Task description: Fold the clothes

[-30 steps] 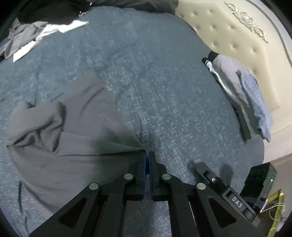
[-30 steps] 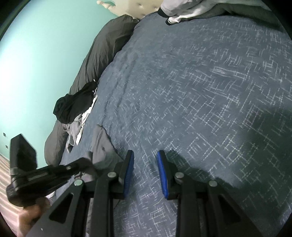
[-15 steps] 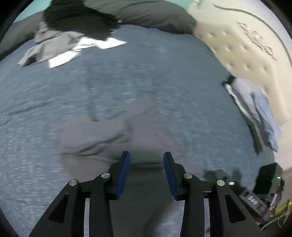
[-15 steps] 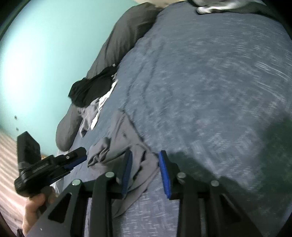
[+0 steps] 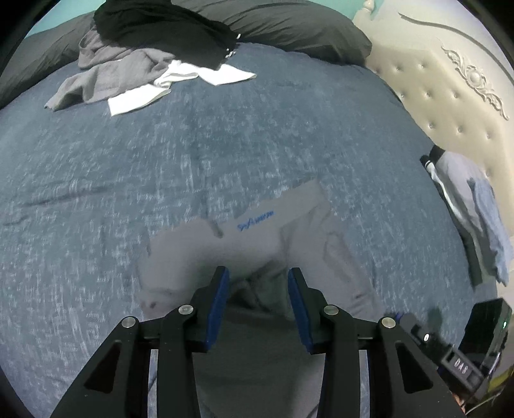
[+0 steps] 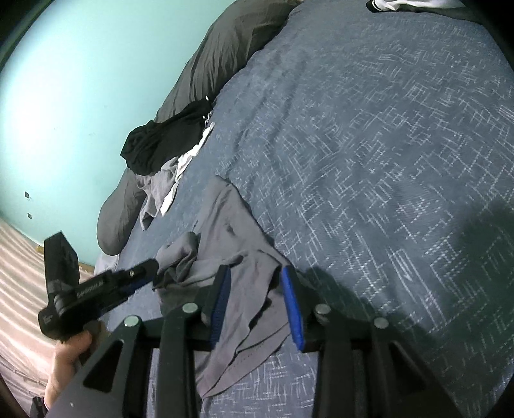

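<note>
A crumpled grey garment [image 5: 257, 238] with small blue lettering lies on the blue bedspread [image 5: 225, 154]. My left gripper [image 5: 258, 276] hovers over its near part, jaws open, with cloth below them and nothing pinched. In the right wrist view the same garment [image 6: 225, 225] spreads under my right gripper [image 6: 255, 273], which is also open, its blue pads [image 6: 290, 299] apart above the cloth. The left gripper [image 6: 138, 276] shows at the garment's left edge, held by a hand [image 6: 67, 353]. The right gripper's body [image 5: 449, 357] shows at the lower right of the left wrist view.
A heap of grey, white and black clothes [image 5: 144, 70] lies at the far side against dark grey pillows [image 5: 289, 25]. A folded stack [image 5: 465, 205] rests by the cream tufted headboard [image 5: 449, 96]. A black device [image 5: 488, 328] sits off the bed's corner. A teal wall [image 6: 80, 80] is beyond.
My left gripper let go of the grey garment's edge, opened, and swung over the garment's middle. My right gripper moved from bare bedspread to above the garment, with its jaws slightly wider.
</note>
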The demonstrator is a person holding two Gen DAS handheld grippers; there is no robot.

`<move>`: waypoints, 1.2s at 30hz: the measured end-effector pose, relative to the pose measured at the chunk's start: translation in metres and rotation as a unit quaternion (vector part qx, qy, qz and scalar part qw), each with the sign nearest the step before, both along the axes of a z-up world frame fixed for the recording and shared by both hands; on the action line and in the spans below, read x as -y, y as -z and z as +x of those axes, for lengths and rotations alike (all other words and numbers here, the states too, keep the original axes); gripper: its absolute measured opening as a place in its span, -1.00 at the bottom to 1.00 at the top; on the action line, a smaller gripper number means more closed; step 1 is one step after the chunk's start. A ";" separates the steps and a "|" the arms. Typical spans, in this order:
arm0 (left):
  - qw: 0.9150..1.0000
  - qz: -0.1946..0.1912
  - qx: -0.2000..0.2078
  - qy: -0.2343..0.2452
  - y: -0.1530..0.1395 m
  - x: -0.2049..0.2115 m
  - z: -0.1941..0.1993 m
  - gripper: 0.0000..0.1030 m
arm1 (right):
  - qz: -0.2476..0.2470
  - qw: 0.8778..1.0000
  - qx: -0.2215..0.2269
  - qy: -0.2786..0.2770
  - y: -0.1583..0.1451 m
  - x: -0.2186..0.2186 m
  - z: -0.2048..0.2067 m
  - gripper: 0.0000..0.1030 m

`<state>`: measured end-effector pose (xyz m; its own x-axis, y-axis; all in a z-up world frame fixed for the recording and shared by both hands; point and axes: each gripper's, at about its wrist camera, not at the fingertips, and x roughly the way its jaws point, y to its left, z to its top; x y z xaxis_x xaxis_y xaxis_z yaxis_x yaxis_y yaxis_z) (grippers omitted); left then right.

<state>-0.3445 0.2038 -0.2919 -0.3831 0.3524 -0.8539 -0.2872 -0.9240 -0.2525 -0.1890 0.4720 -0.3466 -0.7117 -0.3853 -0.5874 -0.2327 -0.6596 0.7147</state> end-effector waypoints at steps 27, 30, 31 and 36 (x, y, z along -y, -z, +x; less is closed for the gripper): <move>0.996 -0.078 0.005 0.034 0.028 -0.049 -0.041 -0.39 | -0.012 1.000 0.002 0.006 0.006 -0.015 -0.004 -0.36; 0.996 -0.081 0.007 0.037 0.029 -0.049 -0.040 -0.72 | -0.012 1.000 0.003 0.005 0.007 -0.015 -0.005 -0.36; 0.996 -0.080 0.006 0.037 0.029 -0.049 -0.039 -0.75 | -0.012 1.000 0.003 0.005 0.007 -0.015 -0.005 -0.36; 0.997 -0.072 0.000 0.037 0.023 -0.045 -0.038 -0.89 | -0.011 1.000 0.004 0.003 0.008 -0.013 -0.006 -0.36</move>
<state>-0.3824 0.2487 -0.3152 -0.3614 0.2543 -0.8971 -0.3558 -0.9269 -0.1194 -0.1953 0.4850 -0.3546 -0.7096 -0.3942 -0.5841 -0.2412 -0.6429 0.7270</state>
